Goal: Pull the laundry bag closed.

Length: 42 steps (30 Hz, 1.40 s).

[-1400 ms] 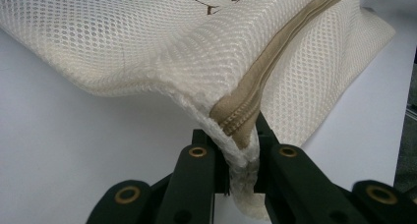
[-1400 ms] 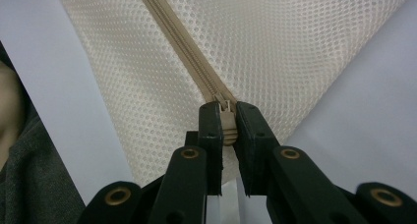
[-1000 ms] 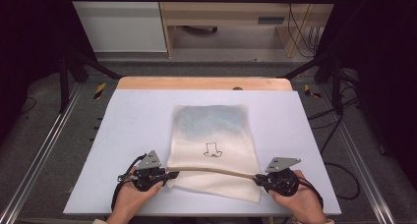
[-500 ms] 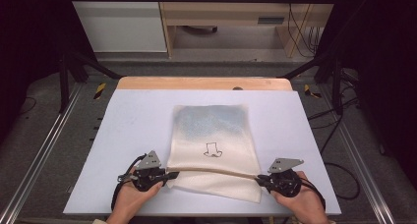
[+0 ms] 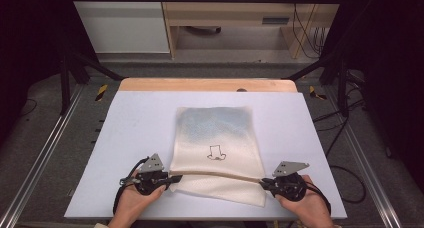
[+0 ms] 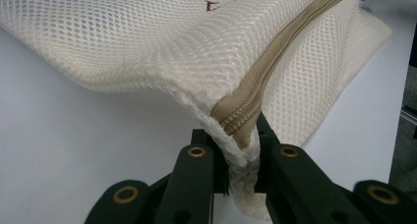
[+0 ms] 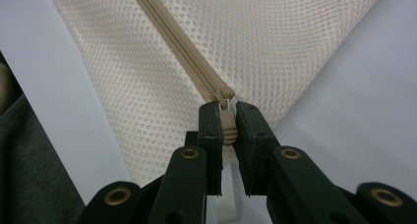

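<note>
A cream mesh bag [image 5: 216,138] with a small dark drawing lies flat in the middle of the white table [image 5: 125,133]. Its tan zipper [image 5: 220,174] runs across the near end. At the zipper's left end my left gripper [image 5: 171,179] is shut on the bag's corner; in the left gripper view the bag's corner [image 6: 241,145] sits pinched between the black jaws. At the right end my right gripper [image 5: 263,184] is shut on the zipper pull [image 7: 226,128], which the right gripper view shows clamped between the pads.
A wooden strip [image 5: 207,84] edges the table's far side. Metal rails [image 5: 45,153] run along both sides, and black frame legs [image 5: 65,73] stand at the far corners. Cables [image 5: 345,173] lie on the floor at the right.
My right gripper has shifted slightly to the right along the zipper line. The left gripper and the bag have stayed put.
</note>
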Available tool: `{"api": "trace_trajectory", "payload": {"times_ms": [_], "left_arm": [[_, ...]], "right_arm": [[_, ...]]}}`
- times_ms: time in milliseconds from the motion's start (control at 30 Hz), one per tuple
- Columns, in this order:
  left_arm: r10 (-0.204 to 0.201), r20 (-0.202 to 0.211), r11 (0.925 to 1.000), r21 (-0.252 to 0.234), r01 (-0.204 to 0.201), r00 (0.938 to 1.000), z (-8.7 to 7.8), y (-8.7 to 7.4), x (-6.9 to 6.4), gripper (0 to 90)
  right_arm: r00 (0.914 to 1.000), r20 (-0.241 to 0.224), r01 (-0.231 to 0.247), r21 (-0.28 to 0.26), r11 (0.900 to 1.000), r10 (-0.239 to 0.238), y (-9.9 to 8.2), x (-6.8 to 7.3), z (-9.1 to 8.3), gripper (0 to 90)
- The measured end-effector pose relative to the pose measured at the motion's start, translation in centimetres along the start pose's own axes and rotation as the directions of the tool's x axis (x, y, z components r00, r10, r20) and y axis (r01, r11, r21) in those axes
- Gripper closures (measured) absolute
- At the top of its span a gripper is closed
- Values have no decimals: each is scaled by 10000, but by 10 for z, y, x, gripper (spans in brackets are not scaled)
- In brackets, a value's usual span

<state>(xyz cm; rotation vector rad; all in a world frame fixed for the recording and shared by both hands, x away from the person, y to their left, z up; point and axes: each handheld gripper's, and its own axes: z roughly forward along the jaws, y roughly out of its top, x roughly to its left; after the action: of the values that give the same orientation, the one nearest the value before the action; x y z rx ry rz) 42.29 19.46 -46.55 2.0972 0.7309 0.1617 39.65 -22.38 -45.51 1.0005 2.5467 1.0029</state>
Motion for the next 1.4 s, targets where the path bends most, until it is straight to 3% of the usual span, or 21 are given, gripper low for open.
{"api": "trace_trajectory", "payload": {"times_ms": [67,133,300,433,500,567,633,733,867,967,1033,1133,1267,1400], "left_arm": [[-56,16,9999,88,56,10000,1,-1,0,786],[-141,-253,9999,21,141,9996,-1,-1,0,701],[-612,-453,9976,-364,596,9971,-11,-2,3,469],[-794,-909,9956,-568,744,9927,-22,-5,6,325],[-755,-1420,9945,-823,642,9870,-28,-4,8,226],[-657,-2033,9927,-1123,434,9769,-33,-2,12,166],[-758,-2328,9884,-1462,422,9696,-38,0,18,107],[-959,-2592,9799,-1942,454,9611,-44,0,28,68],[-1172,-2935,9731,-2248,506,9488,-52,-2,37,66],[-1218,-3041,9662,-2542,427,9448,-59,-3,42,62],[-1191,-3194,9637,-2651,321,9401,-63,-4,45,56],[-1312,-3374,9600,-2778,346,9322,-69,-7,52,55],[-1358,-3627,9596,-2797,313,9219,-74,-9,59,55],[-1247,-3789,9632,-2680,203,9170,-78,-13,67,55]], "right_arm": [[10000,19,-35,-54,10000,35,0,0,0,815],[10000,-24,-86,-36,10000,85,-1,-1,1,780],[9988,343,-343,-563,9978,363,-2,-4,-2,526],[9954,731,-509,-1517,9871,625,4,-5,-6,328],[9904,1274,-268,-2017,9791,534,9,-3,-7,237],[9859,1562,-201,-2432,9698,596,15,-2,-9,185],[9787,1940,-90,-2875,9577,674,19,-3,-11,141],[9715,2145,-183,-3567,9340,1010,24,-9,-16,92],[9595,2454,-346,-3854,9221,1386,25,-20,-18,52],[9537,2625,-325,-3948,9182,1466,23,-25,-21,47],[9492,2700,-389,-4094,9115,1618,21,-28,-22,46],[9393,2909,-483,-4132,9094,1820,18,-33,-25,46],[9284,3115,-601,-4126,9089,2028,14,-39,-27,45],[9168,3292,-751,-4143,9071,2263,8,-45,-31,47]]}}
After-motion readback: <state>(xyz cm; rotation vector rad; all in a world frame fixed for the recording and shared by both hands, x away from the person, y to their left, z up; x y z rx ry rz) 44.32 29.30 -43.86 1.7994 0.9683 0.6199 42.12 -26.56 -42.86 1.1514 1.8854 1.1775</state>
